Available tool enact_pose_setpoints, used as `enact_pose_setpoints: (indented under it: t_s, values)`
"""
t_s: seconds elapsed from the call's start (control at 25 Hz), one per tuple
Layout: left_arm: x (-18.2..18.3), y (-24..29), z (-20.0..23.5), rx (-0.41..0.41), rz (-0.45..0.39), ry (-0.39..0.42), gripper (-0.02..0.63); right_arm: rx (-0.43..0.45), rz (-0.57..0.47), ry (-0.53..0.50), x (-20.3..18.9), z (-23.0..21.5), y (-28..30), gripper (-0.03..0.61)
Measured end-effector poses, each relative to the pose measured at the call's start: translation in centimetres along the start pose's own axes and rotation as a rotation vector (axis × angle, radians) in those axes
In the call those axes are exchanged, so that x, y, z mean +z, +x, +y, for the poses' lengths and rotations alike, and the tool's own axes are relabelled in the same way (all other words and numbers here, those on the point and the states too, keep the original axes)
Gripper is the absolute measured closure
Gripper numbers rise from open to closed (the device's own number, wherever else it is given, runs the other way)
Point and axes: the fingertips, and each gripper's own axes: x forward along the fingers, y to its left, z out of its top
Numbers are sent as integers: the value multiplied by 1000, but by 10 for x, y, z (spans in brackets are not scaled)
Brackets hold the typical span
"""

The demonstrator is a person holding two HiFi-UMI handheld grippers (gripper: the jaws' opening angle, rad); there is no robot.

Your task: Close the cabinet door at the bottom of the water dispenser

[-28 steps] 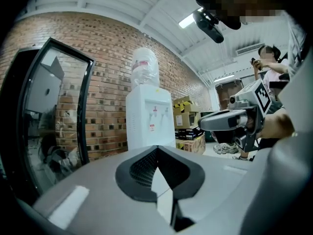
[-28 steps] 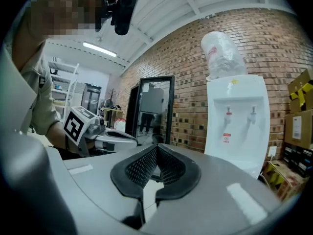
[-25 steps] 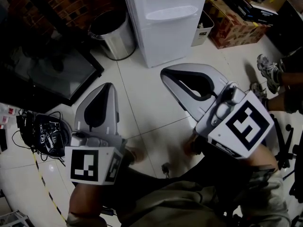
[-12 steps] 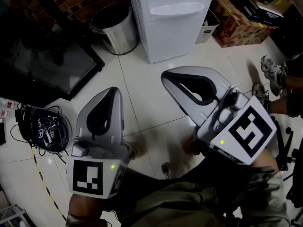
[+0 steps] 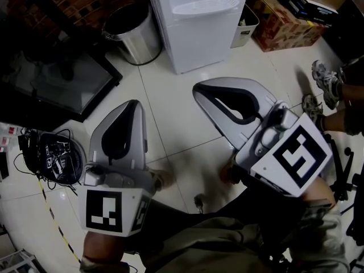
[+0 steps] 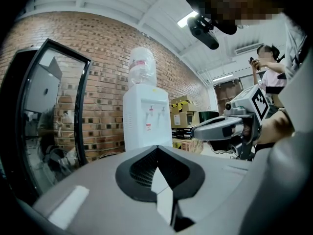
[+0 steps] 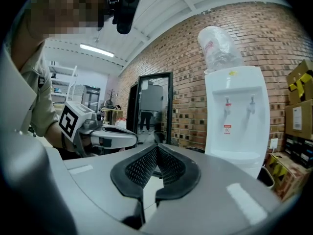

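Left tongs (image 5: pixel 133 103), right tongs (image 5: pixel 197 91) pressed together, empty — dispenser (image 5: pixel 196 24) at twelve o'clock.
Door (image 5: pixel 199 43) likely light, stiff — push its free edge.

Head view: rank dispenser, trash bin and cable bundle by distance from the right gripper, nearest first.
1. Dispenser, straight ahead of the right gripper.
2. Trash bin, ahead and to the left.
3. Cable bundle, far left, beyond the left gripper.

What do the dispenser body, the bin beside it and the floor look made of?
Water dispenser: white plastic, likely, smooth with a soft sheen. Bin: brushed metal, probably steel, by its grey streaked reflections. Floor: glossy pale tiles, with grout lines and glare.
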Motion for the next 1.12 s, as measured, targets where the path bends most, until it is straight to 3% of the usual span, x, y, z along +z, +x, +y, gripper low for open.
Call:
enact_pose_setpoints:
  t_s: [1.12]
  values:
    - [1,1,7,30,-6,-7,612,-6,-6,-45,1,4,4,578]
